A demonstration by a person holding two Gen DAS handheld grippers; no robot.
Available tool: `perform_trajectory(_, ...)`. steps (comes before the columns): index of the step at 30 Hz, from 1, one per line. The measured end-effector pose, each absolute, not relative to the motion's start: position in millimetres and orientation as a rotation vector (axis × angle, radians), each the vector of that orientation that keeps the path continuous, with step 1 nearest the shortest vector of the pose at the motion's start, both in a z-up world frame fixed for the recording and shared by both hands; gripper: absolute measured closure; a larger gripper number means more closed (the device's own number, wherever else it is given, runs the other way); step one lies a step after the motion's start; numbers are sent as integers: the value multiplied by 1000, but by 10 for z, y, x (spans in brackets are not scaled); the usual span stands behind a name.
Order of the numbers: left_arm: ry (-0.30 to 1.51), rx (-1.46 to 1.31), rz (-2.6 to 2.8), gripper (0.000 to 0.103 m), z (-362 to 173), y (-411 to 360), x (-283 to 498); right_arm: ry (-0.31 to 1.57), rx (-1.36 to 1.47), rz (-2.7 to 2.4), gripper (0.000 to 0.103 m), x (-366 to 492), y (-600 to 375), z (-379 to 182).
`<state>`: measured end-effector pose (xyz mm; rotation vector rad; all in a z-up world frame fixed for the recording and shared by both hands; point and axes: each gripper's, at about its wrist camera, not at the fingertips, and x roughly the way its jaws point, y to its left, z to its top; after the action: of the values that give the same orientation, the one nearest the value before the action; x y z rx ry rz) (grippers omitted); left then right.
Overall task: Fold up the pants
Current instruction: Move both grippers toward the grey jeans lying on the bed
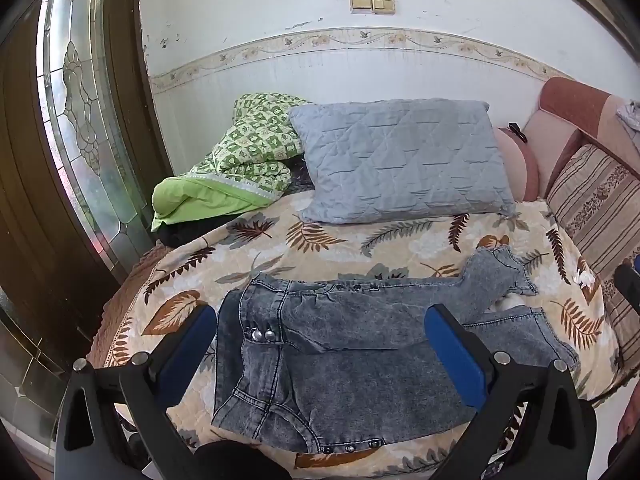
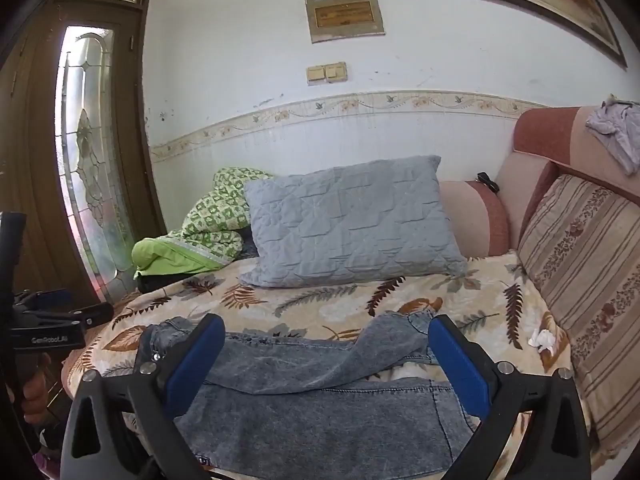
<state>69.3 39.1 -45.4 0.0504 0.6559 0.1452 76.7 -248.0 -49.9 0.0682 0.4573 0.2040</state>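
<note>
2 tools, the left tool (image 1: 320,344) and the right tool (image 2: 326,360), hang over the pants (image 1: 352,356) with their fingers wide apart and empty, because the pants lie spread on the bed (image 1: 360,248), ready for folding.

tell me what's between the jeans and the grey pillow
Only bare leaf-print bedspread lies between the jeans and the grey pillow; both wrist views show it.
</note>
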Motion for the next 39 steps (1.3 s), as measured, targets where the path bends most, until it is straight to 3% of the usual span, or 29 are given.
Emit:
perform_trajectory(10, 678, 79, 123, 0, -553, 277, 685, 559, 51, 118, 0, 960, -2383, -401)
perform_trajectory(39, 778, 120, 127, 0, -875, 298, 947, 568, 22, 137, 0, 1296, -2286, -412)
